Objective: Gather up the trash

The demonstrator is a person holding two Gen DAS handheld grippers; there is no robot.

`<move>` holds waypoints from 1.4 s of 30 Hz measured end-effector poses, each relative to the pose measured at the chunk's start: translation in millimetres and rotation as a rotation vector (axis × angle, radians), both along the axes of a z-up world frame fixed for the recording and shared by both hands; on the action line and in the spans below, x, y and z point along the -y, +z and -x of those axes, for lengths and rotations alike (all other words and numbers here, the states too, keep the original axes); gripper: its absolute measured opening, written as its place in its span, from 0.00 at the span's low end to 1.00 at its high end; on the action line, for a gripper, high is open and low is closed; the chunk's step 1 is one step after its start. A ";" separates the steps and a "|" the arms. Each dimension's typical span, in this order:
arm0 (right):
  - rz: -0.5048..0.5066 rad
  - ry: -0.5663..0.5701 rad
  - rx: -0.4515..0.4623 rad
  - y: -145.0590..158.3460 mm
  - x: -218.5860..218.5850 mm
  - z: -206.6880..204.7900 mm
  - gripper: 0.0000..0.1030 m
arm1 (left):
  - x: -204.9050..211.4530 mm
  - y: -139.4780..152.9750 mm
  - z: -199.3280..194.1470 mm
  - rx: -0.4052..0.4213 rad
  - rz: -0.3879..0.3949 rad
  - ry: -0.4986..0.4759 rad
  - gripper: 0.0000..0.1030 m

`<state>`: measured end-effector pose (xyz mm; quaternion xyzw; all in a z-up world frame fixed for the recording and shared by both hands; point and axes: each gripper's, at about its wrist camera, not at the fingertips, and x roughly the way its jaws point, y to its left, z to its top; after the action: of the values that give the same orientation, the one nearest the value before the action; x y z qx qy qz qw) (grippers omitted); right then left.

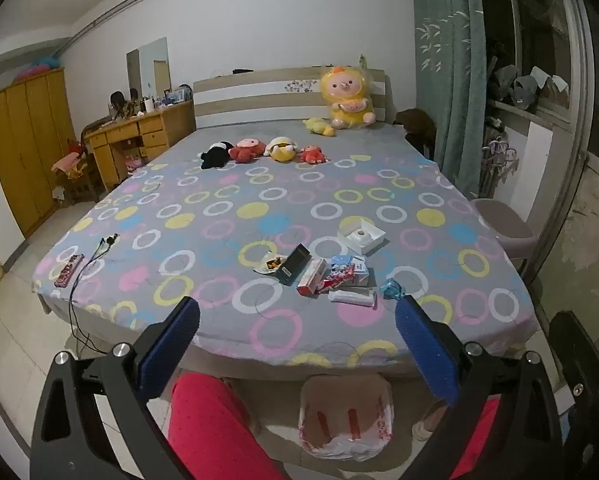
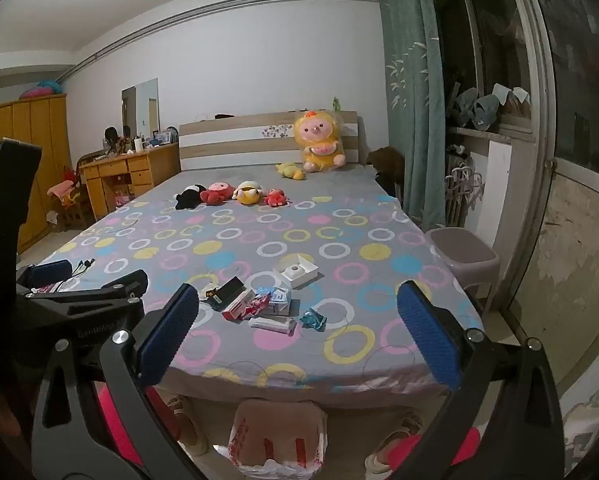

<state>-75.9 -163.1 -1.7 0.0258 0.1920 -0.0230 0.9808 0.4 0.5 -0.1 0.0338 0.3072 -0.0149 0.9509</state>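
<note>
both grippers hover over the foot of the bed, fingers spread wide w/ nothing between them: left gripper, right gripper. in the right view the left gripper's body also shows at the left edge, partly cut off.

trash sits in a loose cluster near the bed's foot, right of centre: dark box, red-white box, crumpled snack wrappers overlapping a small carton, print too small to read. white tube lies nearest the edge, blue wrapper just beside it. a snack pack is half hidden behind the dark box. open white box sits a bit further up the bed, apart from the pile.

red packet & a black cable lie at the far left edge; the cable hangs off the bed.

bag stands open on the floor below the bed's foot, its base cut off in both views. person's red trouser legs flank it, mostly blocked by the grippers. plush toys line up near the headboard.
</note>
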 end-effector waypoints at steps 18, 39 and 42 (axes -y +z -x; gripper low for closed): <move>0.000 0.007 -0.008 -1.9 -0.9 4.7 0.95 | 9.1 0.6 3.4 -0.002 0.012 -0.036 0.93; -0.001 0.014 -0.007 -3.6 0.4 5.0 0.95 | 10.9 10.0 3.5 0.004 0.014 -0.037 0.93; -0.002 0.016 -0.007 -1.8 -0.6 5.1 0.95 | 11.0 9.9 5.0 0.002 0.018 -0.041 0.93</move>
<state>-80.9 -162.5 -3.5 0.0253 0.1957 -0.0150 0.9802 -4.6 -10.6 9.8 0.0315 0.3055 -0.0371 0.9509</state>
